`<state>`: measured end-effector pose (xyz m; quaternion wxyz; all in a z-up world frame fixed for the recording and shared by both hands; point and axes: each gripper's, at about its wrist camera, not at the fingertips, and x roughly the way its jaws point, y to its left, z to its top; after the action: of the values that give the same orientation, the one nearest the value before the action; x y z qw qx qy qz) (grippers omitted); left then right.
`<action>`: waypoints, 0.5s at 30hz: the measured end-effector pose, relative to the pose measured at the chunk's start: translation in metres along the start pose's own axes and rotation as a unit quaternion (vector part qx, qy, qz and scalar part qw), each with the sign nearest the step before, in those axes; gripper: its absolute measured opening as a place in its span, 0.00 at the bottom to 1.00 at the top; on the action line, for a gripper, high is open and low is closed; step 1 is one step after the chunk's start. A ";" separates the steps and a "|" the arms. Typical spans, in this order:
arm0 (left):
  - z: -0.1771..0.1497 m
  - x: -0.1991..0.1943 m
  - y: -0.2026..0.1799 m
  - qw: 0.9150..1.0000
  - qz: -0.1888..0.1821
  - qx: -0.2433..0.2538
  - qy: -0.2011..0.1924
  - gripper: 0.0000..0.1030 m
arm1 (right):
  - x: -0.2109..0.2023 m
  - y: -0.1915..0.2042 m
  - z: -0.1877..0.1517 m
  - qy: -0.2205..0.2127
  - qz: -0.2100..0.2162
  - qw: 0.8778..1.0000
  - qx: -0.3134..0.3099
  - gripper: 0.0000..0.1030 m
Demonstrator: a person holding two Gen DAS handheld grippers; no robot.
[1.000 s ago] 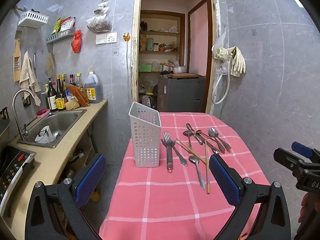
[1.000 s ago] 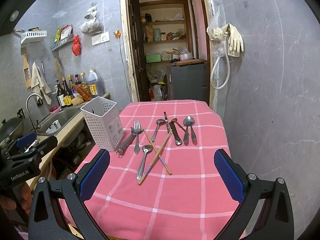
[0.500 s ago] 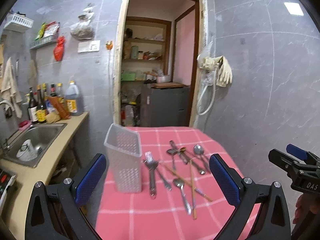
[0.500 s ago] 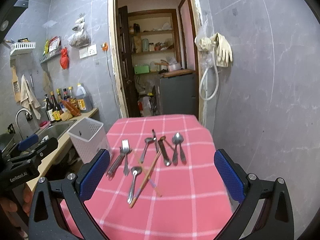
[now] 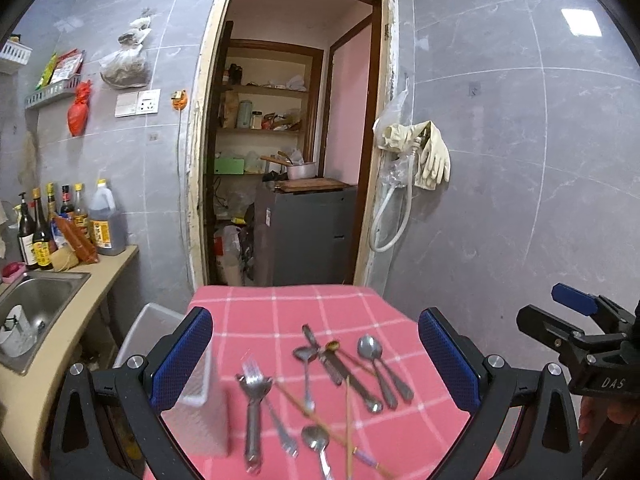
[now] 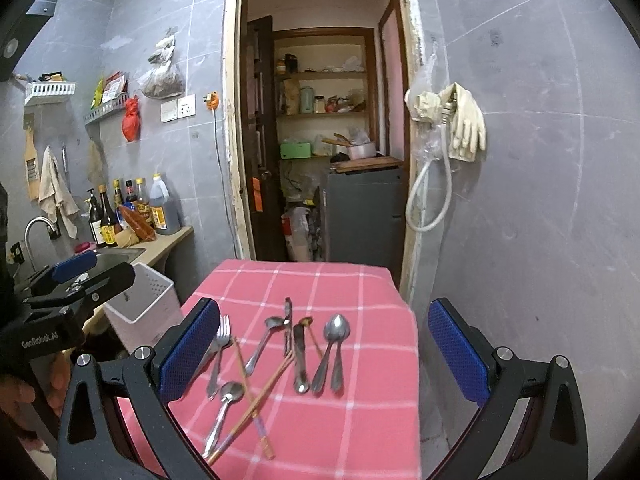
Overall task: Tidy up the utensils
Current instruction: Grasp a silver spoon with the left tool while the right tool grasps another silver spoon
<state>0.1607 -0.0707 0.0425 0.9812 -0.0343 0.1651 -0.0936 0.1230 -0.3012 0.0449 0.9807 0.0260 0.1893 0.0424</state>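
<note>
Several metal utensils lie loose on a table with a pink checked cloth (image 6: 320, 280): forks (image 6: 222, 340), a small spoon (image 6: 230, 394), a pair of spoons (image 6: 336, 328), a knife (image 6: 298, 344) and crossed wooden chopsticks (image 6: 256, 404). A white perforated utensil basket (image 6: 140, 308) stands at the table's left edge. In the left wrist view the basket (image 5: 192, 412) is partly hidden behind a finger. My left gripper (image 5: 316, 360) hovers open above the forks (image 5: 252, 384) and spoons (image 5: 372, 350). My right gripper (image 6: 324, 354) is open above the utensils and holds nothing.
A counter with a steel sink (image 5: 36, 300) and bottles (image 5: 60, 224) runs along the left. Behind the table is an open doorway with a grey cabinet (image 5: 308, 232). Rubber gloves (image 6: 464, 120) and a hose hang on the tiled wall to the right.
Both views have tilted upward, so the table and utensils sit lower in frame. The left gripper has swung right, from over the basket to over the utensils. Both grippers stay open.
</note>
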 end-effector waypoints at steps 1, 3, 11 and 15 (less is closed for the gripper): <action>0.002 0.010 -0.004 1.000 0.004 0.000 0.001 1.00 | 0.006 -0.002 0.002 0.001 0.004 1.000 -0.001 0.99; 0.005 0.026 -0.008 1.000 0.012 -0.002 0.004 1.00 | 0.026 -0.018 0.008 0.003 0.021 1.000 0.000 0.99; 0.003 0.102 -0.020 0.998 0.021 -0.014 0.058 1.00 | 0.111 -0.068 -0.001 0.054 0.077 0.995 0.025 0.92; -0.005 0.142 -0.022 0.995 0.015 -0.025 0.100 0.92 | 0.160 -0.084 -0.017 0.101 0.108 0.988 0.037 0.70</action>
<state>0.2872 -0.1197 -0.0055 0.9600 -0.0465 0.2648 -0.0782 0.2712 -0.3688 -0.0352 0.9446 0.0785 0.2846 0.1435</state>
